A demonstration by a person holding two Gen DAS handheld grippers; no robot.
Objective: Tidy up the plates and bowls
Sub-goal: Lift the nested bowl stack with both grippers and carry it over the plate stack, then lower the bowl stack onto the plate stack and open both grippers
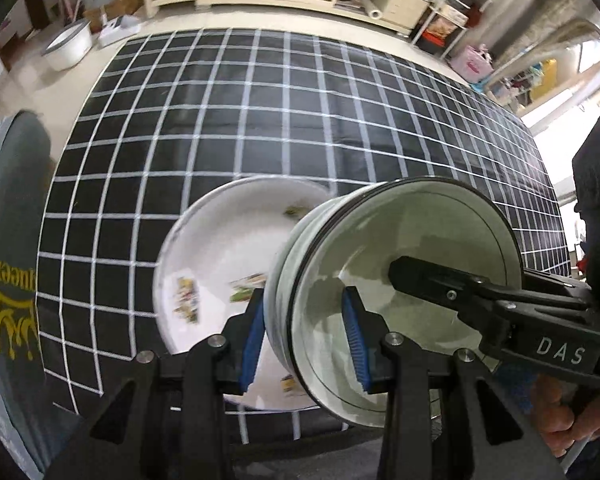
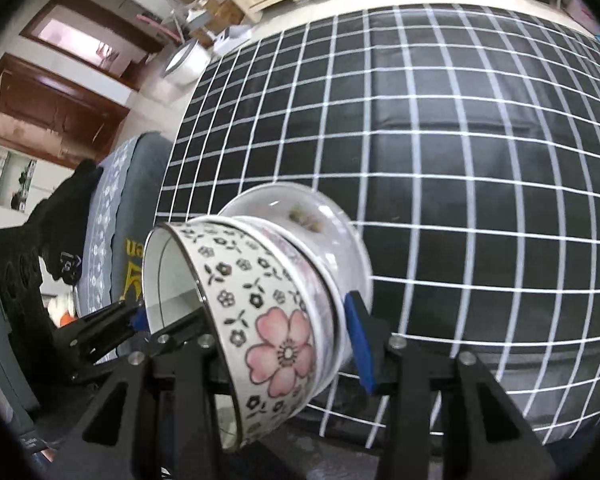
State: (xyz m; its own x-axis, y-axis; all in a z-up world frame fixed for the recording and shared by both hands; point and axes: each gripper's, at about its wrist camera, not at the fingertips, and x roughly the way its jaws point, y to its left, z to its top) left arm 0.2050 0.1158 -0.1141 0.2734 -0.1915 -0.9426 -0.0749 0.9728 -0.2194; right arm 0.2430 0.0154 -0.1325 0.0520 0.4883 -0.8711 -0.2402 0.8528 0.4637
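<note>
Both sets of jaws pinch the same tilted stack of dishes, held over the black checked tablecloth (image 1: 260, 120). On the left side, the left gripper (image 1: 304, 342) has its blue pads clamped across the rim of the floral bowl (image 2: 260, 320), one pad inside and one outside. That bowl sits nested against a white plate (image 1: 220, 264). On the right, the right gripper (image 2: 268, 344) closes over the bowl's wall.

Each black hand-held gripper (image 1: 304, 344) has blue ribbed pads (image 1: 354, 344), silver screws (image 1: 394, 338) and white "DAS" lettering (image 1: 560, 354).
</note>
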